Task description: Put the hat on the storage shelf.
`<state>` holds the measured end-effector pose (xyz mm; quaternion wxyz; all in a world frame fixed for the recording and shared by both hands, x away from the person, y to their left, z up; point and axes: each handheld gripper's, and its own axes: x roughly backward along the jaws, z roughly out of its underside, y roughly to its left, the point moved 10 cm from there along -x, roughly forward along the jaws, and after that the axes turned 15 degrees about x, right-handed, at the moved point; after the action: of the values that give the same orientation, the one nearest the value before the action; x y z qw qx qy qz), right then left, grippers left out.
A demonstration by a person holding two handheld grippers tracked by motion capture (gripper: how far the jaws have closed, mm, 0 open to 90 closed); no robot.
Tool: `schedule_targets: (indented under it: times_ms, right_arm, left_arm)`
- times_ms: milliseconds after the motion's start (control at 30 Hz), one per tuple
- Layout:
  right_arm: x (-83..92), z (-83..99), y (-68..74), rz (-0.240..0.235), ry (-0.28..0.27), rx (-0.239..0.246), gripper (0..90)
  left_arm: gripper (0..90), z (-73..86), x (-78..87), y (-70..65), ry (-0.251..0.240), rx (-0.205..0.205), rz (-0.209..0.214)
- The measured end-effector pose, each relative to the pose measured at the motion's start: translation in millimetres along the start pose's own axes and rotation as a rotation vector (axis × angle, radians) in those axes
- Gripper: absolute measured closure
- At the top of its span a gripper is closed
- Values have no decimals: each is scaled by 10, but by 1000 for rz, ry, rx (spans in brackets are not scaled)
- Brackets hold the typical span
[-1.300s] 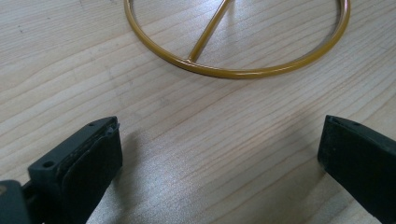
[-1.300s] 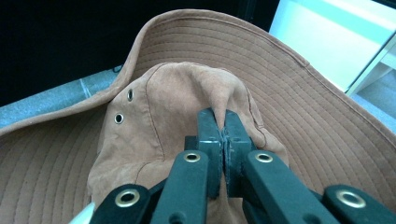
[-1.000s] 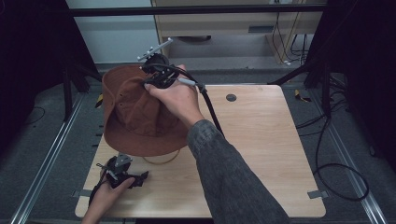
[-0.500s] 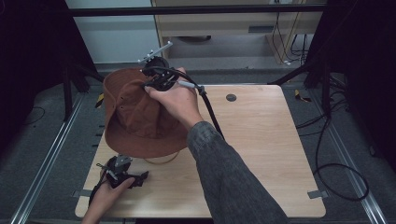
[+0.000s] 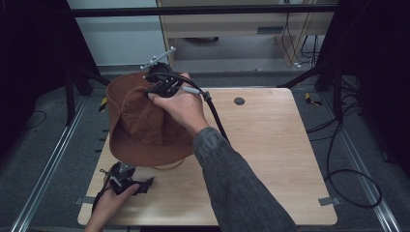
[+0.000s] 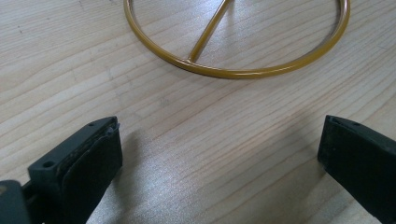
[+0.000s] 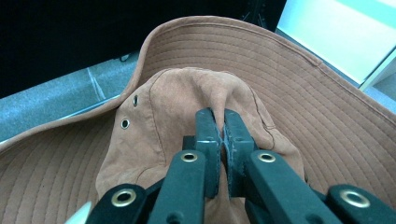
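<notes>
- High view: a brown, wide-brimmed fabric hat [image 5: 140, 128] sits over the far left part of the pale wooden table [image 5: 270, 159], its brim reaching past the table's left edge.
- The right gripper [image 5: 162, 86] comes down on the hat's crown, with the person's right hand [image 5: 181, 108] and grey sleeve [image 5: 237, 188] stretching diagonally across the table towards it.
- Right gripper view: the two black jaws are pressed together on a pinched fold of the crown cloth [image 7: 223, 100]; the fabric puckers up between the pads, and two small metal eyelets [image 7: 125, 123] show on the crown's side.
- The stitched brim [image 7: 261, 51] curves up around the crown behind the jaws.
- High view again: the left gripper [image 5: 126, 179] rests low at the near left of the table, held in the left hand [image 5: 109, 205], just in front of the hat's near brim.
- Left gripper view: its jaws stand wide apart with nothing between them, just bare wood grain.
- A thin gold metal ring with a straight rod across it [image 6: 236, 70] lies flat on the table just ahead of those jaws; in the high view a sliver of it shows under the hat's near brim.
</notes>
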<state>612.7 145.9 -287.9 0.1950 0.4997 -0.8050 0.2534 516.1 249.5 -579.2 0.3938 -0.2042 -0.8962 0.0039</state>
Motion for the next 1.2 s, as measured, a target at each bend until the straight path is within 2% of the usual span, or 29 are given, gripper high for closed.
schedule_targets:
  times_ms: [100, 333, 633, 667, 700, 833, 967, 1200]
  right_arm:
    - [4, 9, 6, -3, 2, -4, 856]
    - [14, 7, -19, 8, -3, -7, 750]
    - [6, 9, -16, 7, 0, -13, 671]
    - [7, 8, -17, 8, 0, -15, 650]
    - [12, 12, -30, 16, 3, -19, 592]
    - [39, 13, -44, 27, -1, -17, 489]
    - [95, -2, -65, 45, -16, -17, 394]
    - [226, 4, -54, 49, -29, -20, 267]
  left_arm:
    - [0, 0, 0, 0, 0, 0, 0]
    - [0, 0, 0, 0, 0, 0, 0]
    - [0, 0, 0, 0, 0, 0, 0]
    - [0, 0, 0, 1, 0, 0, 0]
    - [0, 0, 0, 0, 0, 0, 0]
    - [0, 0, 0, -1, 0, 0, 2]
    - [0, 2, 3, 2, 3, -3, 0]
    - [0, 2, 2, 0, 3, -3, 2]
